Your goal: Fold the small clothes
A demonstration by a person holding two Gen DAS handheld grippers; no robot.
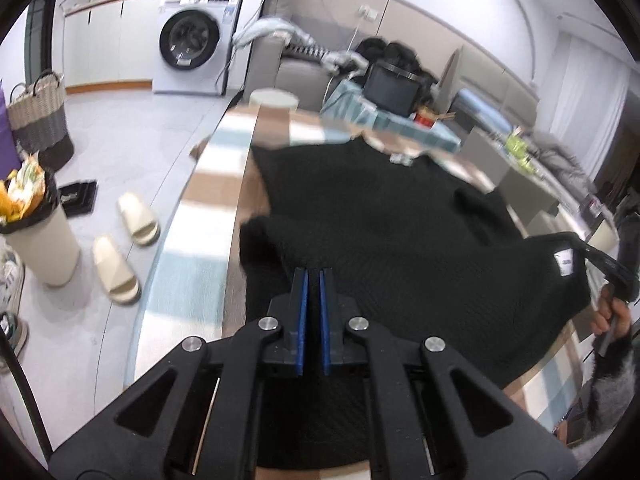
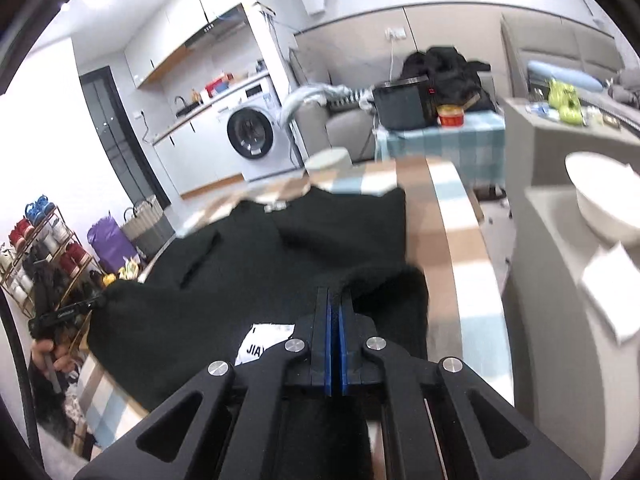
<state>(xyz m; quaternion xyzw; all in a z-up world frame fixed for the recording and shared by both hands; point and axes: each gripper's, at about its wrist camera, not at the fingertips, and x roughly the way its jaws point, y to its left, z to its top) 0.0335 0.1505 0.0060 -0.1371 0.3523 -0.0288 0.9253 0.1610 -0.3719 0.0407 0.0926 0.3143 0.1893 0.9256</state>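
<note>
A black knit garment [image 1: 380, 216] lies spread on a checked tablecloth [image 1: 224, 152]; it also shows in the right wrist view [image 2: 260, 272]. My left gripper [image 1: 314, 276] is shut on the garment's near left edge. My right gripper [image 2: 335, 294] is shut on the near right edge, beside a white label [image 2: 266, 340]. The right gripper also shows at the far right of the left wrist view [image 1: 576, 240], pinching the hem by a small white tag [image 1: 565, 262]. The left gripper shows at the left of the right wrist view [image 2: 100, 300].
Left of the table are a bin [image 1: 36, 232], two slippers [image 1: 128, 240] and a woven basket [image 1: 40, 120]. A washing machine [image 1: 192, 48] stands at the back. A side table with a black box [image 2: 404, 104] and a white bowl [image 2: 604, 196] are to the right.
</note>
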